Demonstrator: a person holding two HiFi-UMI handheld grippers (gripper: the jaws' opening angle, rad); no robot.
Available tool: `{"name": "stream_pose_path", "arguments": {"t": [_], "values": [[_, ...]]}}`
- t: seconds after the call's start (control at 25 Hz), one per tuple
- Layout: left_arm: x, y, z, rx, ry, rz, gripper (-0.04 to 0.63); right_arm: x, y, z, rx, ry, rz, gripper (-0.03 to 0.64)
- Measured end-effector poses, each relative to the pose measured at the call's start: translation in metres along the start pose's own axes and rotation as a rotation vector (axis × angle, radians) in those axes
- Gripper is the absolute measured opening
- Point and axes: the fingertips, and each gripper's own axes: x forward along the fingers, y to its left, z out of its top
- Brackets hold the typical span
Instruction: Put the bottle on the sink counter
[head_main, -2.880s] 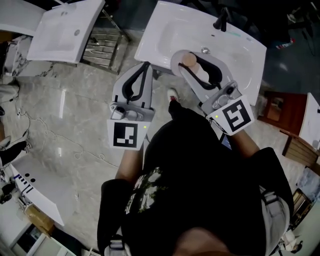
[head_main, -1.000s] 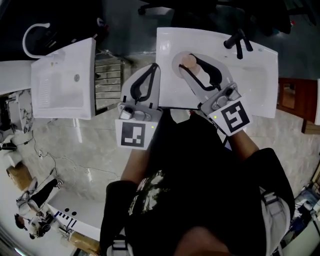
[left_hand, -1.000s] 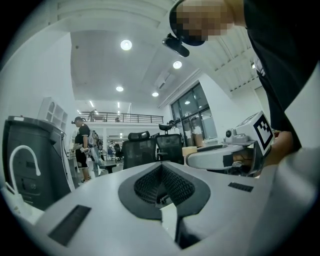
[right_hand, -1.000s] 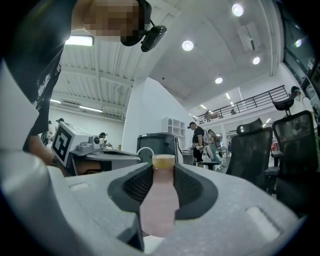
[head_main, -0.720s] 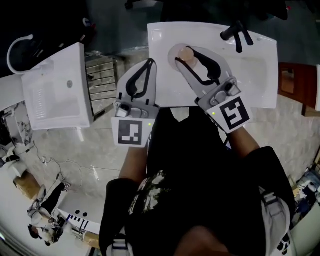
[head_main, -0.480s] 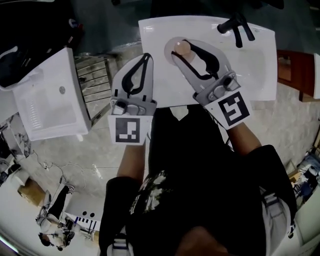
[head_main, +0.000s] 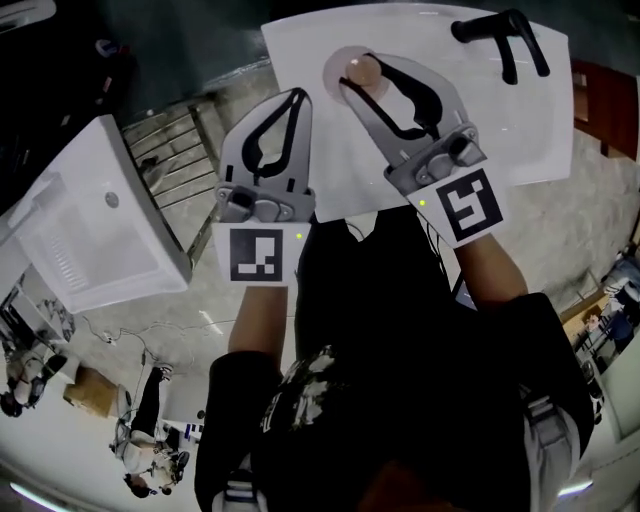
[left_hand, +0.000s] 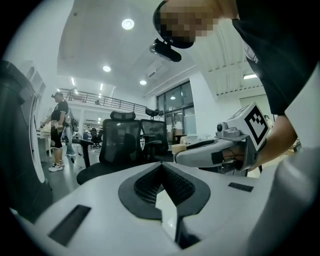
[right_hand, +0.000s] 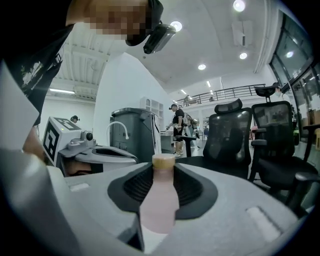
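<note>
Holding a pink bottle (right_hand: 159, 200) pinched in our right gripper (head_main: 361, 73) over a white sink (head_main: 500, 115); our left gripper (head_main: 297, 98) is pressed together, empty.

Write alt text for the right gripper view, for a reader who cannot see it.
The right gripper grips a pale pink bottle with a tan cap between its jaws. Behind are the left gripper at left and black office chairs at right.
</note>
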Motion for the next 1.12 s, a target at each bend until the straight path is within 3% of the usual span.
{"name": "stream_pose_path", "arguments": {"t": [0.56,1.12], "values": [[0.056,0.023,-0.096,-0.073,0.055,-0.090,0.014,0.073,-0.029,-0.101,0.032,0.069,-0.076,0.121],[0.053,0.044,-0.132,-0.109,0.104,-0.107,0.014,0.101,-0.032,-0.132,0.016,0.073,-0.107,0.121]]}}
